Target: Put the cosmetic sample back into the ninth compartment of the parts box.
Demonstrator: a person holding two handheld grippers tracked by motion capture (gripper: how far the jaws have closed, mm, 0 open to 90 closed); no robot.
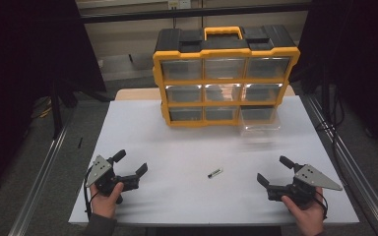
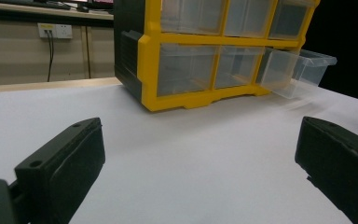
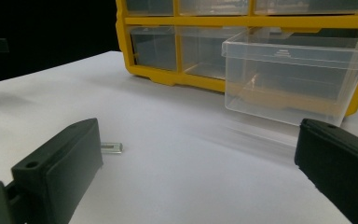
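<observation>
The small metal part [image 1: 215, 172] lies loose on the white desk [image 1: 177, 147] between the two tongs, nearer the right tongs [image 1: 271, 172], with the clear drawer [image 1: 259, 119] pulled out of the yellow organiser [image 1: 225, 78] beyond it. Both the right and the left tongs [image 1: 132, 164] rest spread wide and empty, so this looks like the start: next, the right one should reach in and pinch the part. Dark curtains and a pale wall surround the desk.

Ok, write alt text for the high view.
A yellow and black plastic organiser with clear drawers stands at the far side of a white table, its bottom right clear drawer pulled out. A small dark, white-tipped part lies between the open left gripper and open right gripper.
</observation>
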